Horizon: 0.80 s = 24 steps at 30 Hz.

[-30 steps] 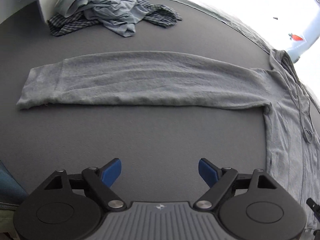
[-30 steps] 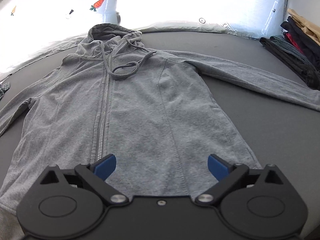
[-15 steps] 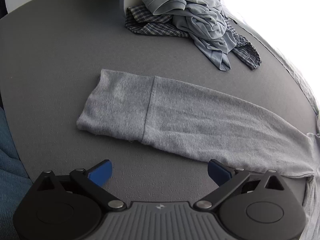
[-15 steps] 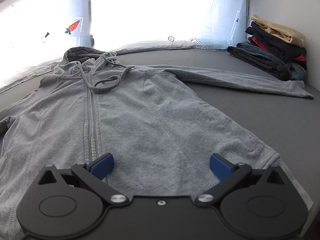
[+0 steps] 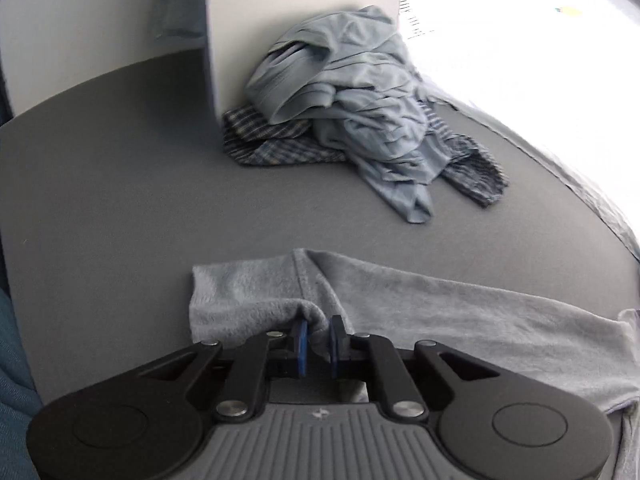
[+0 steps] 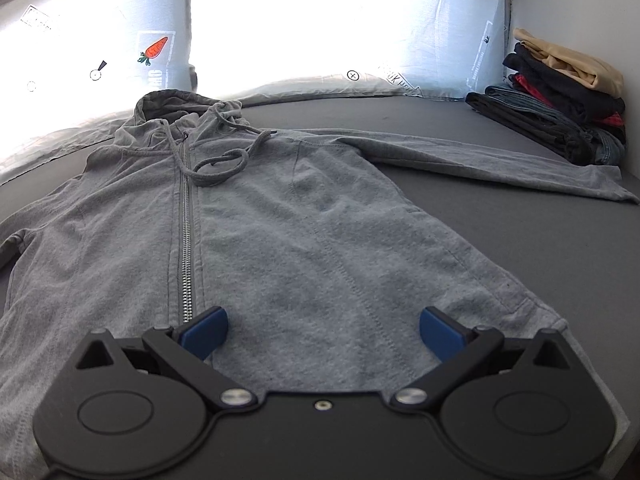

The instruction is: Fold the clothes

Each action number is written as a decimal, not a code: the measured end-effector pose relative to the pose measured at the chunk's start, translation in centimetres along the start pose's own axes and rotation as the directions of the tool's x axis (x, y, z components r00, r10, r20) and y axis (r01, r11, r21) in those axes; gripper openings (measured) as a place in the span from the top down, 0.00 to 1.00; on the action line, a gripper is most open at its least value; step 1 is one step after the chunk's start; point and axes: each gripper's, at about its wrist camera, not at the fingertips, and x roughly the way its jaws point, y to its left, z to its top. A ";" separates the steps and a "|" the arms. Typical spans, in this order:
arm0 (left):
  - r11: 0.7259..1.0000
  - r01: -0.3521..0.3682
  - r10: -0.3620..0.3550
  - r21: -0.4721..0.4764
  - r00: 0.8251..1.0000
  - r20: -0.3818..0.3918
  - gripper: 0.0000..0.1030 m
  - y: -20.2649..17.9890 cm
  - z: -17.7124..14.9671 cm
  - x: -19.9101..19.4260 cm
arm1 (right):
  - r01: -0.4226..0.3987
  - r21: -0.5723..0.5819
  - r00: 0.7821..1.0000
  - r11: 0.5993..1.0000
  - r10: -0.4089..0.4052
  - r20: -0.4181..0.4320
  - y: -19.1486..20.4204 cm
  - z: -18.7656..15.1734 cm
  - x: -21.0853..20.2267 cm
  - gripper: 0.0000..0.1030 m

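Note:
A grey zip hoodie (image 6: pixel 280 232) lies flat, front up, on the dark grey surface, hood toward the bright window. Its left sleeve (image 5: pixel 460 312) stretches across the left wrist view. My left gripper (image 5: pixel 318 342) is closing on the near edge of that sleeve's cuff; a fold of grey cloth is pinched between the blue pads. My right gripper (image 6: pixel 322 330) hovers open over the hoodie's lower hem, nothing between its fingers. The other sleeve (image 6: pixel 500 160) reaches right.
A crumpled heap of light blue and plaid clothes (image 5: pixel 352 120) lies against a white panel (image 5: pixel 300 20) beyond the cuff. A stack of folded dark and tan clothes (image 6: pixel 560 96) sits at the far right. Patterned curtains (image 6: pixel 160 48) line the back edge.
My left gripper moved along the sleeve to its cuff and its jaws closed from wide open onto the cloth. The right gripper tilted slightly and stays open over the hem.

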 end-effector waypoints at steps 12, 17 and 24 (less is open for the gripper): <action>0.610 0.548 -0.521 0.572 0.822 -0.230 0.59 -21.4 -4.2 -4.7 | -0.025 -0.010 0.998 1.000 0.025 -0.054 -0.3 0.9 0.4 0.00; 0.755 0.470 -0.401 0.458 0.883 -0.244 0.26 -19.1 -2.2 -1.3 | -0.028 0.003 0.983 1.000 0.028 -0.182 -0.3 2.8 1.3 0.00; 0.869 0.347 -0.275 0.354 0.931 -0.240 0.17 -15.0 1.9 2.3 | -0.102 0.199 0.969 0.975 0.143 -0.202 -0.6 5.7 1.2 0.36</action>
